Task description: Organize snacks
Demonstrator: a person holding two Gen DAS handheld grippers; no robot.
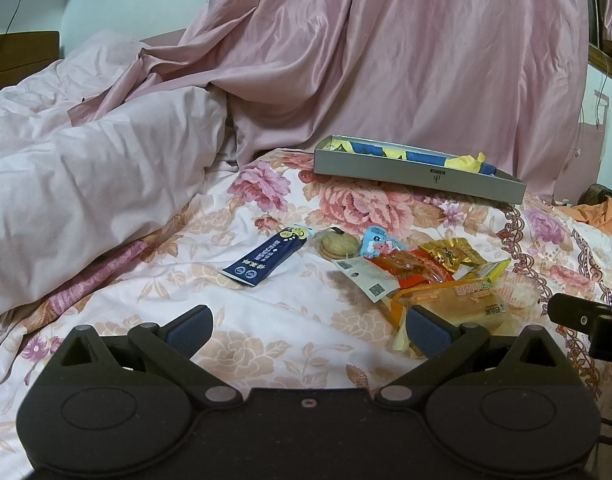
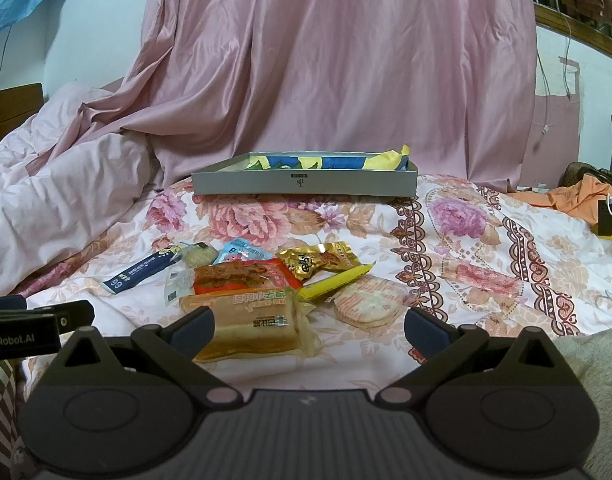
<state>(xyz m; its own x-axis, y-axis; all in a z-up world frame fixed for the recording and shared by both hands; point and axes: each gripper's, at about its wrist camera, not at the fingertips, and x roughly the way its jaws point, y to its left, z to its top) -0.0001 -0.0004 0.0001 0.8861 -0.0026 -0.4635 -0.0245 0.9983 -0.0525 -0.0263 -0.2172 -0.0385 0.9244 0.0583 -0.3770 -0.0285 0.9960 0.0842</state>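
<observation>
A heap of snack packets lies on the floral bedsheet: a dark blue stick packet (image 1: 265,257) (image 2: 139,270), a bag of round biscuits (image 1: 338,244) (image 2: 199,254), a red packet (image 1: 410,266) (image 2: 241,276), a gold packet (image 1: 452,254) (image 2: 320,262), a yellow bar (image 2: 336,280), an orange bread pack (image 1: 450,308) (image 2: 251,320) and a round rice cracker pack (image 2: 368,306). Behind them stands a grey box (image 1: 418,178) (image 2: 306,184) lined with blue and yellow paper. My left gripper (image 1: 308,330) and right gripper (image 2: 310,330) are both open and hold nothing, just short of the heap.
A rumpled pale quilt (image 1: 85,184) rises on the left, a pink curtain (image 2: 326,60) hangs behind the box. Orange cloth (image 2: 578,196) lies at the far right. Bare floral sheet (image 2: 506,248) stretches right of the snacks.
</observation>
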